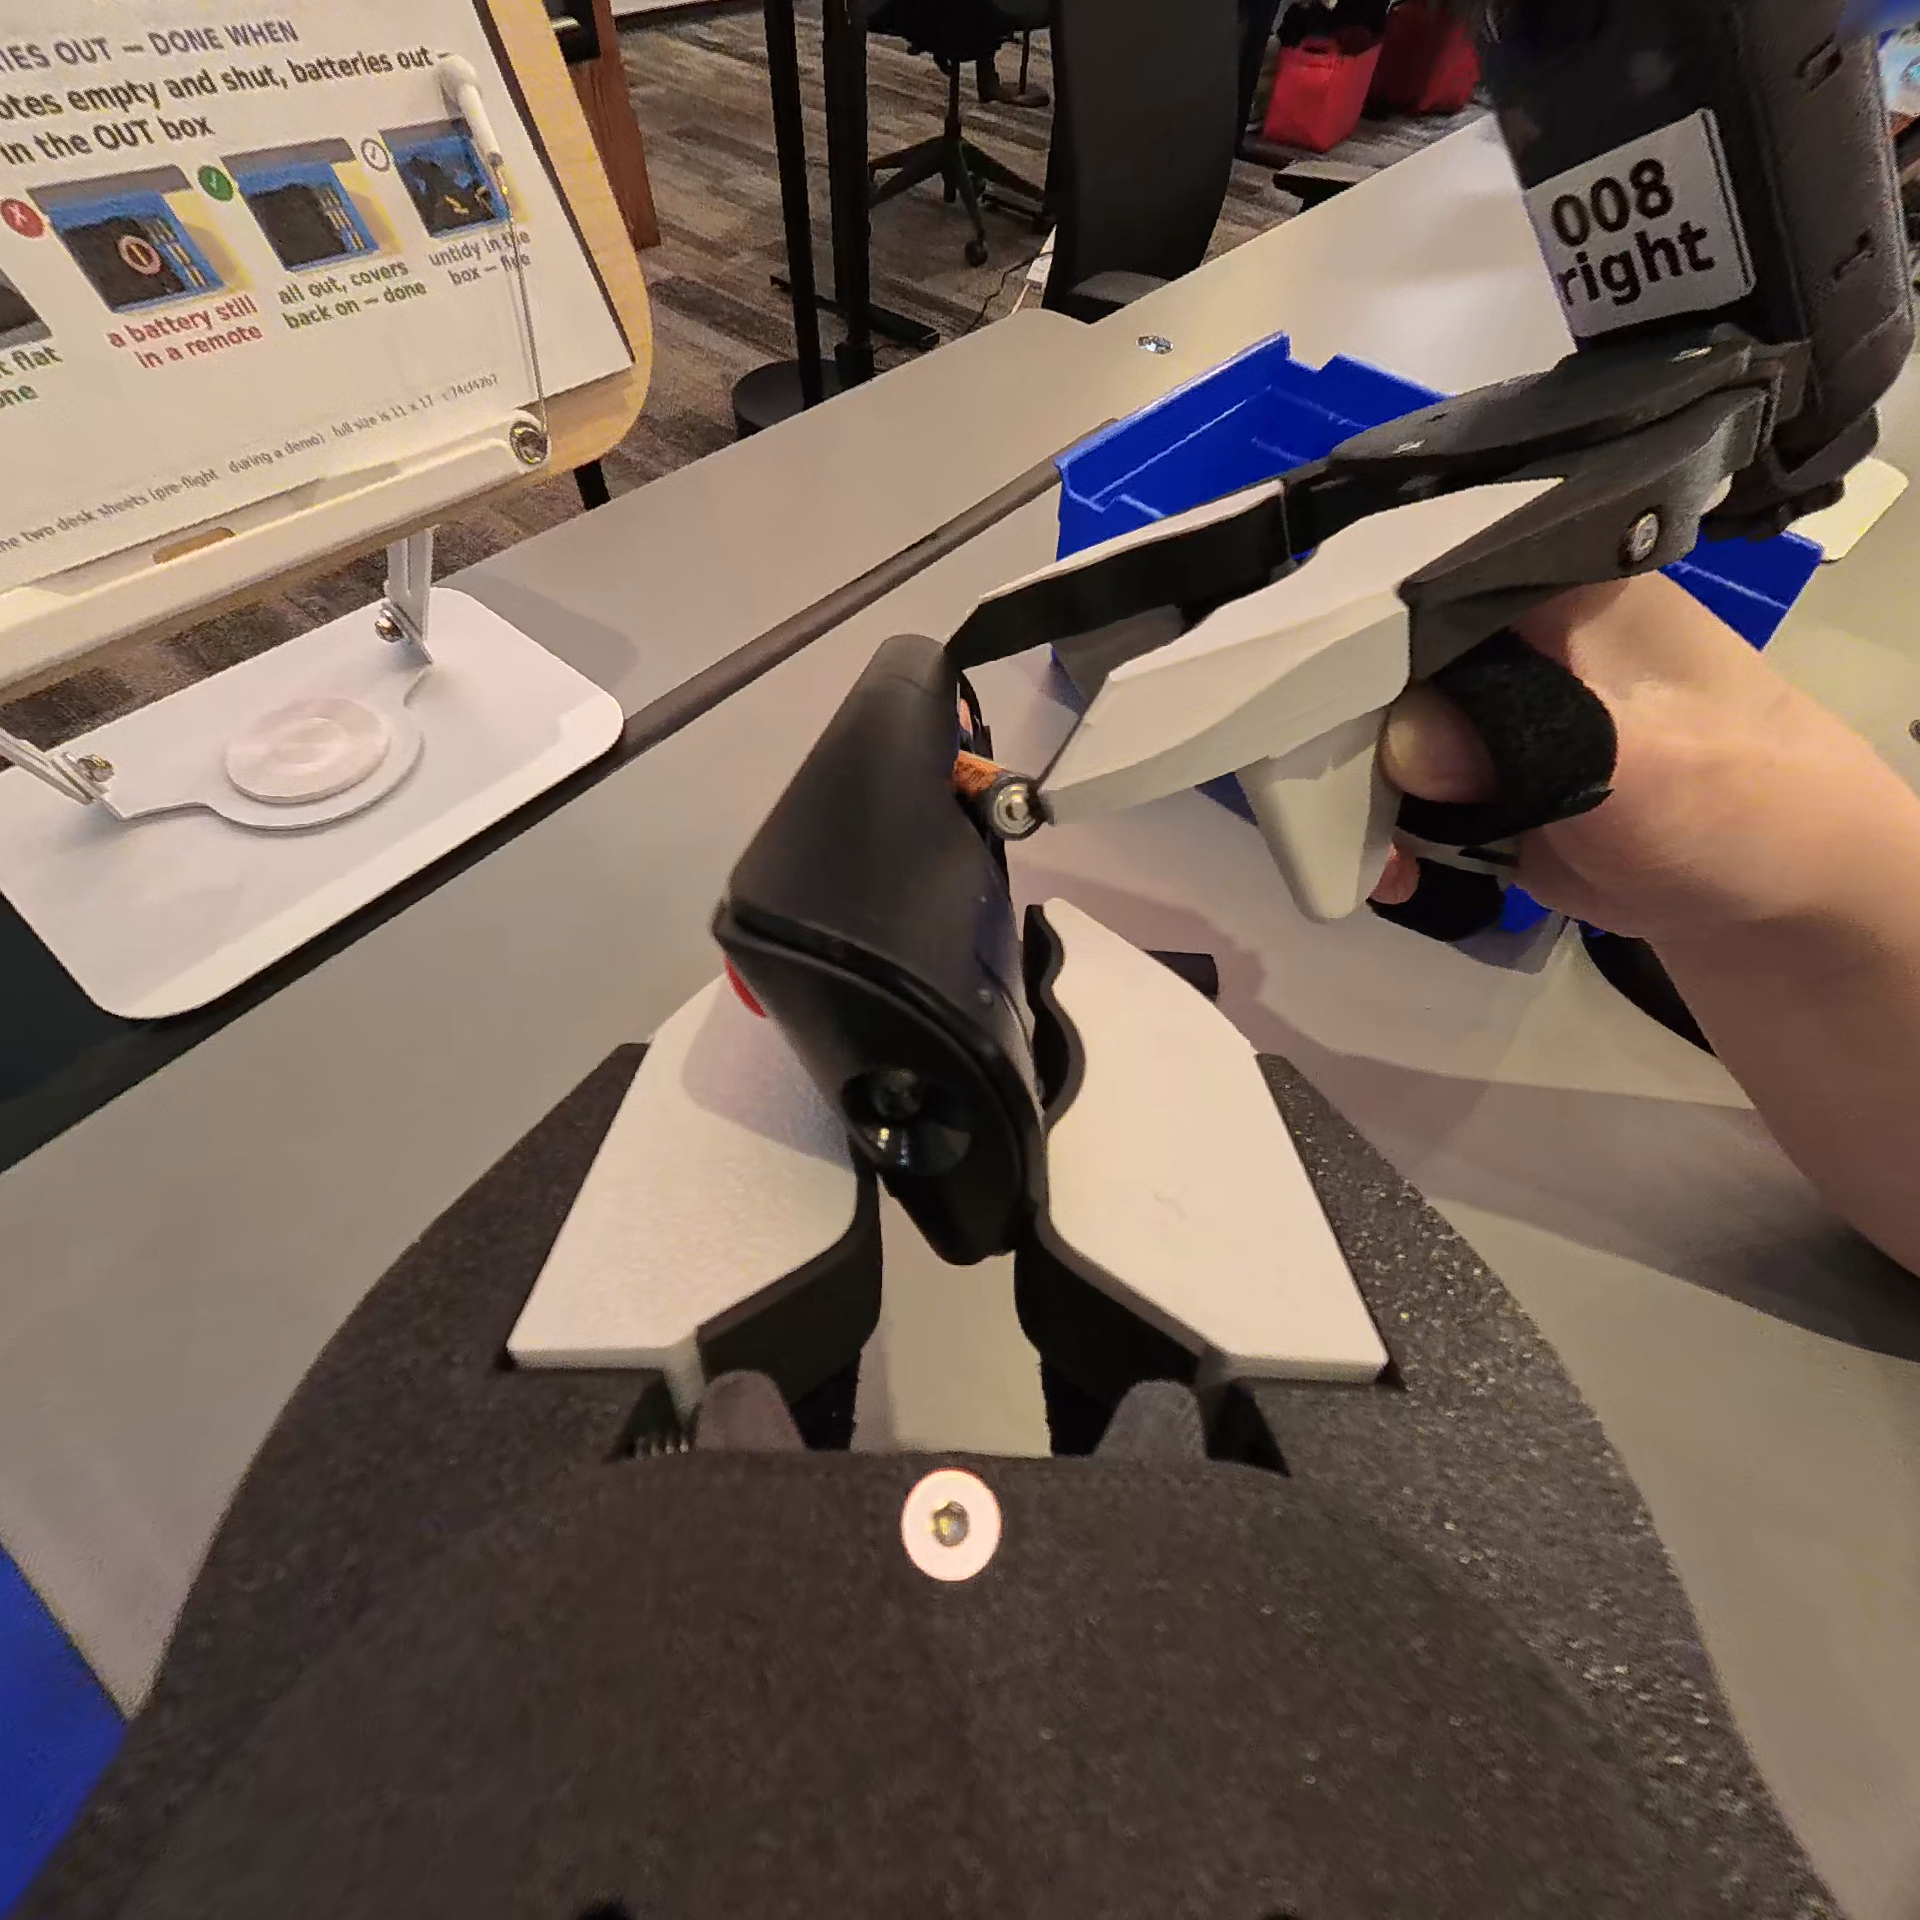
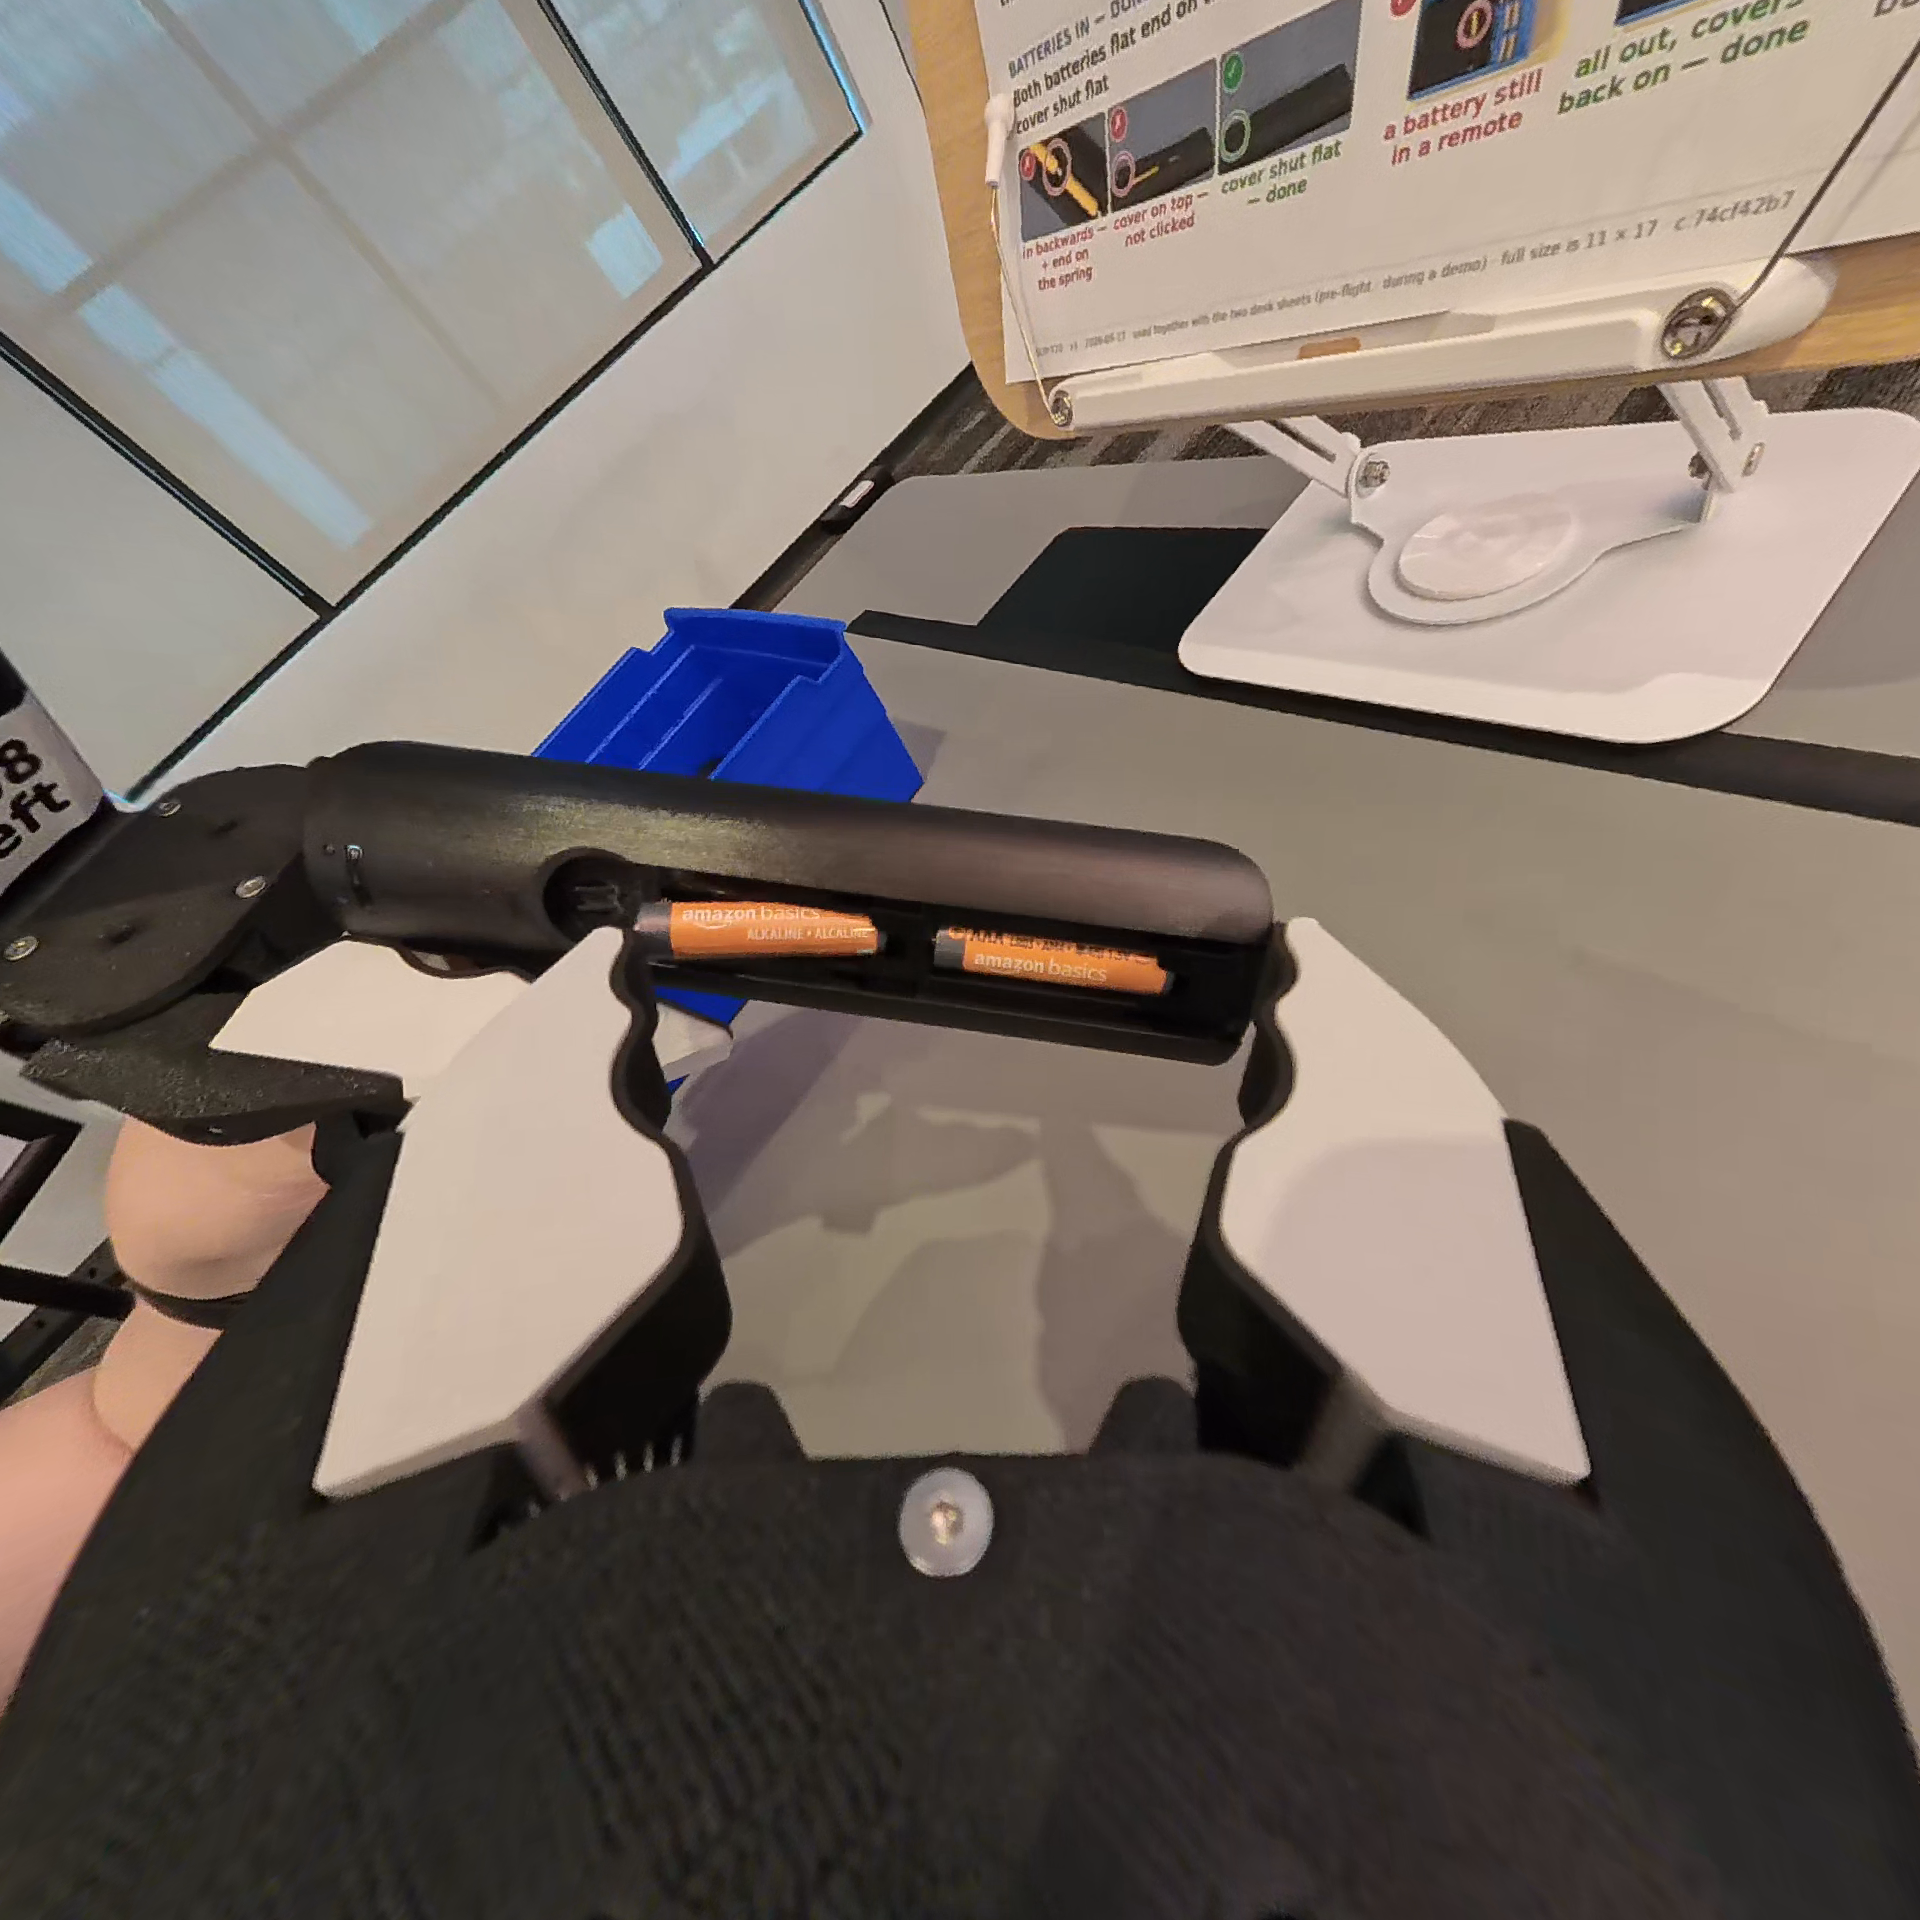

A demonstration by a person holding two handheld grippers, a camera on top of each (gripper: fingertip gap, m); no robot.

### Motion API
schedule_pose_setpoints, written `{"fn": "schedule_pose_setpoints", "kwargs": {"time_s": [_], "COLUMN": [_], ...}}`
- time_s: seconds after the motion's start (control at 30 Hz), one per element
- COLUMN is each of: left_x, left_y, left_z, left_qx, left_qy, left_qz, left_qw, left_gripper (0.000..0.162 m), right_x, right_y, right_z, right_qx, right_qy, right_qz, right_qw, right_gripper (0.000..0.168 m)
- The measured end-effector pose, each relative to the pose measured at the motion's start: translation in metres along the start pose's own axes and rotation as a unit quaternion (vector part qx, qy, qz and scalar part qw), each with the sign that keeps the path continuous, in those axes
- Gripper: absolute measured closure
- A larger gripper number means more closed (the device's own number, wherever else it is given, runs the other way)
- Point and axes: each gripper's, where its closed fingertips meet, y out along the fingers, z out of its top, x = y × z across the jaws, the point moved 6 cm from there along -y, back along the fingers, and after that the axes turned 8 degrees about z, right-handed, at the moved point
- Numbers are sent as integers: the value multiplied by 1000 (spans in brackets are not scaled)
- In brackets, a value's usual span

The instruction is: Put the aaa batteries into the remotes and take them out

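Batteries [image 2: 756,928] sit in the uncovered bay of the remote [image 2: 790,852], gripped above the worktop [image 2: 1455,935] by the left claw [image 1: 951,1049]. Right claw [image 2: 951,987] gapes, one tip at a battery end; removal looks barely begun.

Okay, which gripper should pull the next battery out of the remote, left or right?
Right. The left gripper is shut on the remote, holding it off the table. The right gripper is open, fingertips at the uncovered compartment where both batteries sit, one fingertip touching a battery's end.
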Motion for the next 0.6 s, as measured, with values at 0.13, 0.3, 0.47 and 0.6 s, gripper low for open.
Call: {"fn": "schedule_pose_setpoints", "kwargs": {"time_s": [0.13, 0.3, 0.47, 0.6], "left_x": [-2, -4, -4, -4], "left_y": [-1, -2, -3, -2], "left_z": [1, 2, 3, 3], "left_qx": [4, 13, 18, 17], "left_qy": [-4, -8, -7, -3], "left_qz": [-1, -1, 0, 3], "left_qw": [1000, 1000, 1000, 1000], "left_gripper": [136, 137, 137, 137], "right_x": [-1, -3, -4, -3], "right_y": [0, 0, -1, -2], "right_z": [0, 2, 2, 2], "right_qx": [5, 10, 15, 18], "right_qy": [-3, -7, -5, 6], "right_qz": [1, 2, -2, 0], "right_qw": [1000, 1000, 1000, 1000], "right_gripper": [57, 57, 57, 57]}}
